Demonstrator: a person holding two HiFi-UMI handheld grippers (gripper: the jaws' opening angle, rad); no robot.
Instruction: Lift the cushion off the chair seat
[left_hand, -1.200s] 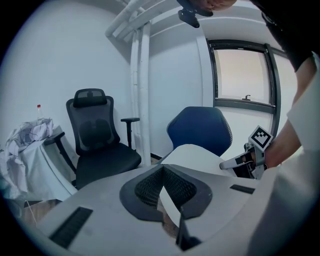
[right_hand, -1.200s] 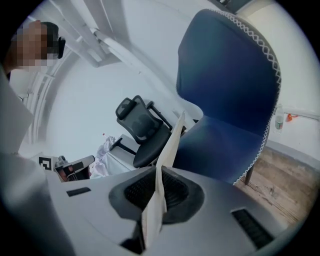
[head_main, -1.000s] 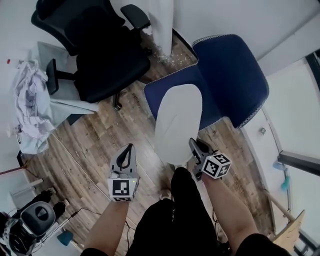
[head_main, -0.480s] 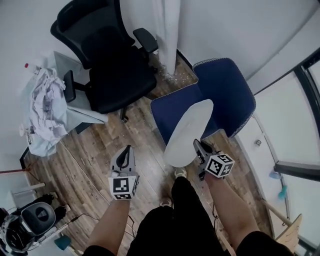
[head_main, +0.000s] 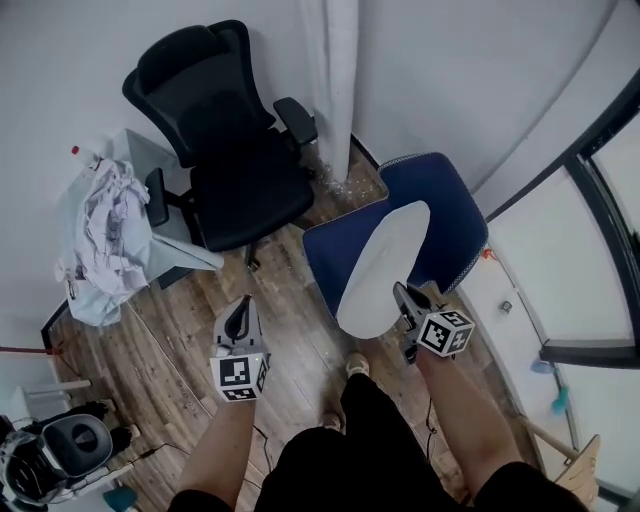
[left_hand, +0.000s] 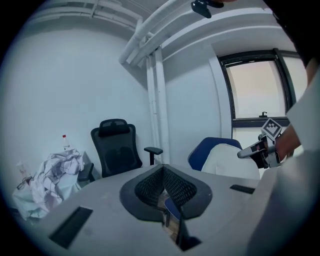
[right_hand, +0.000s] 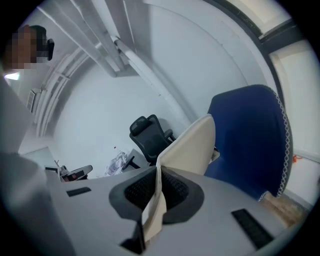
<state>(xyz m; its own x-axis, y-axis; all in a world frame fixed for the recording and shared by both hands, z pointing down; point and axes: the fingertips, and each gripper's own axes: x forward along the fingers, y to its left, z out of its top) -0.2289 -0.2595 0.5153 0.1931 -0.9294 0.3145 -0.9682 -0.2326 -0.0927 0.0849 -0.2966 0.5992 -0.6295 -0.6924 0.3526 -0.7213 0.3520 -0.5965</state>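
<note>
A white oval cushion (head_main: 380, 262) hangs tilted over the seat of the blue chair (head_main: 445, 200). My right gripper (head_main: 400, 291) is shut on its near edge. In the right gripper view the cushion's fabric (right_hand: 192, 145) is pinched between the jaws of the right gripper (right_hand: 159, 169) and rises in front of the blue chair (right_hand: 250, 140). I cannot tell whether the far end touches the seat. My left gripper (head_main: 247, 301) hangs over the wooden floor left of the chair, shut and holding nothing. The left gripper (left_hand: 163, 169) view shows the cushion (left_hand: 225, 160) and the right gripper (left_hand: 250, 151) at the right.
A black office chair (head_main: 235, 150) stands to the left of the blue one, beside a white pipe column (head_main: 335, 70). A heap of white cloth (head_main: 105, 235) lies on a low unit at the left. A window frame (head_main: 590, 150) runs along the right. The person's legs (head_main: 370, 430) are below.
Both grippers have risen. The right one has carried the cushion's near edge up, so the cushion stands steeper over the blue seat than a second ago.
</note>
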